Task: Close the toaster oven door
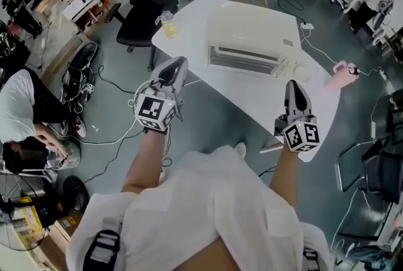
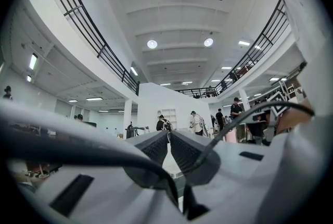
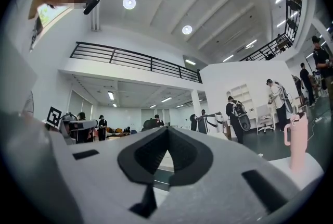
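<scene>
White toaster oven (image 1: 252, 36) lies ahead between left gripper (image 1: 179, 62) and right gripper (image 1: 295, 83) (both closed).

The toaster oven (image 1: 252, 36) looks smooth, perhaps painted metal, on a matt white table (image 1: 227, 99). The left gripper (image 2: 168, 134) is matt grey plastic, its pads (image 2: 156, 148) ribbed.

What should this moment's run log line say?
left hand-held gripper: shut, empty | right hand-held gripper: shut, empty | toaster oven: on table, untouched
</scene>
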`<state>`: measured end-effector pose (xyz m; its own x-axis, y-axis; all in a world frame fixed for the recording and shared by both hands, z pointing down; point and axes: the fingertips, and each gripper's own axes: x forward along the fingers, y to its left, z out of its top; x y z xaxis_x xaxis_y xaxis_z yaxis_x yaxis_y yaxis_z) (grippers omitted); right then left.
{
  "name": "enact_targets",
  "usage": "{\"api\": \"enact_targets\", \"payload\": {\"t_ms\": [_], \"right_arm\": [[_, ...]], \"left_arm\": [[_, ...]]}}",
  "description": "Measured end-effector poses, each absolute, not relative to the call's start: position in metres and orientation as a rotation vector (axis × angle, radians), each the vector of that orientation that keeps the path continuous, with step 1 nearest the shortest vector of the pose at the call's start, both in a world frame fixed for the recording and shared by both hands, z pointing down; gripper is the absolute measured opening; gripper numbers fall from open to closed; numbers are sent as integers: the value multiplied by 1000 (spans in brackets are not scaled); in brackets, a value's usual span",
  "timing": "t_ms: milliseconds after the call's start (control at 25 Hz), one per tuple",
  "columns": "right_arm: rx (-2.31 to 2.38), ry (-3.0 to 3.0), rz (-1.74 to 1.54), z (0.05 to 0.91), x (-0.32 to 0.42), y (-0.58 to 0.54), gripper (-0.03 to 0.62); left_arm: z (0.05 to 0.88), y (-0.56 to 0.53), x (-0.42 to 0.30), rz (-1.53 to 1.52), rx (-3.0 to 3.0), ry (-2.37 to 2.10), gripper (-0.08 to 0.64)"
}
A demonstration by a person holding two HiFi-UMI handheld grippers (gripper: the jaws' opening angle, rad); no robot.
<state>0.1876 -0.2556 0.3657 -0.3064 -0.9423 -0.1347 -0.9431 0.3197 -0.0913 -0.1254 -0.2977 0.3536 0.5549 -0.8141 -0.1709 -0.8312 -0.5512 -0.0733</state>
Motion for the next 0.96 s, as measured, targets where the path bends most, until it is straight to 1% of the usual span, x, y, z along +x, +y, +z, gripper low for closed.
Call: {"api": "enact_targets", "payload": {"t_ms": [960], "right_arm": [[-1809,2424,25,368,199,-248,2]], "left_arm": [[352,-296,-114,185,-2658,1383,18]]}}
